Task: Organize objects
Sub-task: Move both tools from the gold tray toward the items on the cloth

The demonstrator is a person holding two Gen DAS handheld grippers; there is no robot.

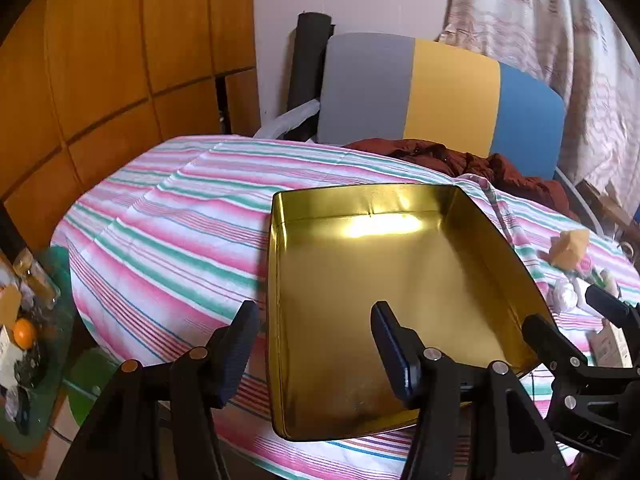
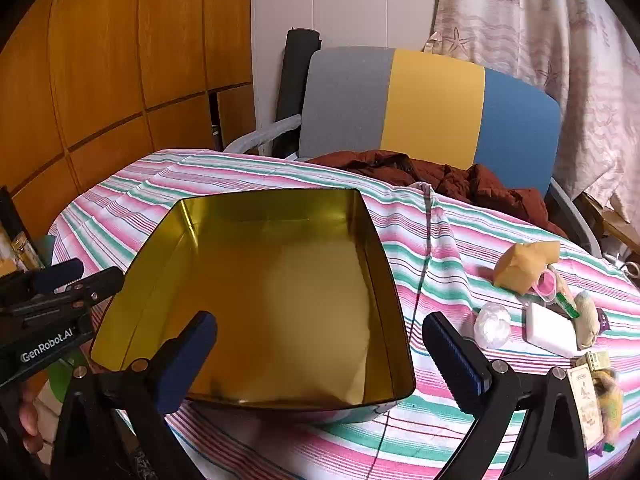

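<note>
An empty gold tin box [image 1: 380, 272] lies open on the striped tablecloth [image 1: 168, 216]. My left gripper [image 1: 316, 344] is open and straddles the tin's left wall, one finger outside it and one over the inside. My right gripper [image 2: 324, 354] is open too, straddling the near right corner of the tin [image 2: 280, 300]. Each gripper shows in the other's view: the left gripper [image 2: 96, 276] beside the tin's left corner, the right gripper [image 1: 572, 312] at its right. Right of the tin lie a yellow sponge [image 2: 520, 268], a white wrapped ball [image 2: 492, 324] and a white block [image 2: 550, 330].
More small items sit by the block: a pink cup [image 2: 546, 282], a pale pouch [image 2: 588, 316] and a printed card box [image 2: 586, 404]. A brown jacket [image 2: 460, 180] lies on the grey, yellow and blue chair [image 2: 428, 112]. A cluttered side table with an orange [image 1: 24, 332] stands left.
</note>
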